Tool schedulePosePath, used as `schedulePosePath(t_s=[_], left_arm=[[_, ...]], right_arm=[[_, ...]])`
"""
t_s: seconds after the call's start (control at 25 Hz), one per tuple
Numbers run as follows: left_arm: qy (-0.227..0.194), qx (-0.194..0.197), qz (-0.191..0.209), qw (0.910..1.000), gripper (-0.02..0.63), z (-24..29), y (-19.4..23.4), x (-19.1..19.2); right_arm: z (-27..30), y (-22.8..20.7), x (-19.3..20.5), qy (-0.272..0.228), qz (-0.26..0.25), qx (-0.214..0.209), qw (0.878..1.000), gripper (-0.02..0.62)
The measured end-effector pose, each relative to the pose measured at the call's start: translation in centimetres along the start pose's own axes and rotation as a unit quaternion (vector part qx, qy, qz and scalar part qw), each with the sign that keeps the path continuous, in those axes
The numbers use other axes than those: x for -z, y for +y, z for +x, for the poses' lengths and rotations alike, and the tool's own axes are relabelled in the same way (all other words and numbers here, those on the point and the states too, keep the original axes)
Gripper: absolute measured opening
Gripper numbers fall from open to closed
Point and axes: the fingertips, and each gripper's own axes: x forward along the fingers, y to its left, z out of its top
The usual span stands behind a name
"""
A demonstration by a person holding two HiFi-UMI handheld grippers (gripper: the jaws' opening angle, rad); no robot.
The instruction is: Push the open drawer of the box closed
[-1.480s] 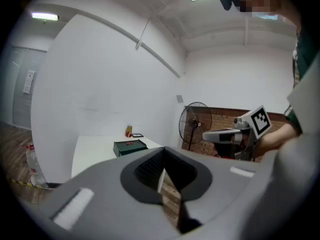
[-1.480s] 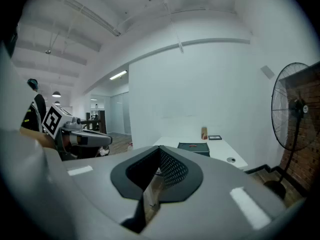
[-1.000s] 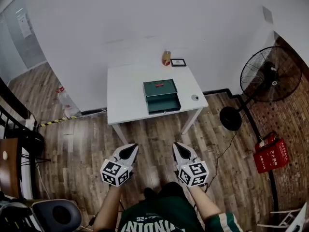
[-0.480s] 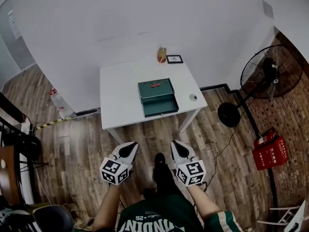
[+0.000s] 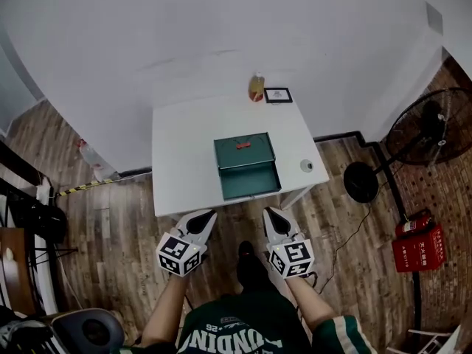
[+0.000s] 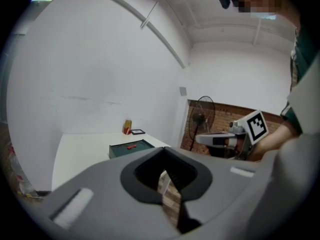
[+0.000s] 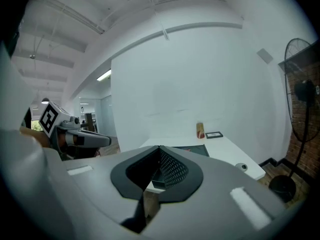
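Claws both closed tight, empty: left claw (image 5: 206,214), right claw (image 5: 269,212), over floor (image 5: 118,220) short of bench (image 5: 183,150); green box (image 5: 243,153) mid-bench, drawer (image 5: 251,182) pulled out toward person, small red item (image 5: 243,145) on box top.

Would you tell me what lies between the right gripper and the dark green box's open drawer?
Head view: only a bare strip of white table and a sliver of wooden floor separate the right gripper from the open drawer.
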Motion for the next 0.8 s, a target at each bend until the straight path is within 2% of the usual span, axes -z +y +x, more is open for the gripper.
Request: schedulePosePath(t_s=[0.2, 0.44, 0.68, 0.8], left_arm=[[0.012, -0.013, -0.012, 0.9998, 0.052, 2.5, 2.3, -0.5], [0.026, -0.024, -0.026, 0.9991, 0.052, 4.7, 4.5, -0.2], [0.039, -0.039, -0.042, 0.9976, 0.052, 5.9, 6.5, 0.6], [0.046, -0.047, -0.049, 0.9966, 0.052, 6.0, 7.2, 1.0]], right_arm=[[3.6, -2.0, 1.5, 0.032, 0.003, -0.01, 0.999, 0.002], [6.6, -3.7, 6.1, 0.086, 0.015, -0.012, 0.996, 0.007], [8.8, -5.6, 13.1, 0.176, 0.07, -0.003, 0.982, 0.105], [9.7, -6.4, 15.7, 0.209, 0.11, 0.009, 0.972, 0.106]])
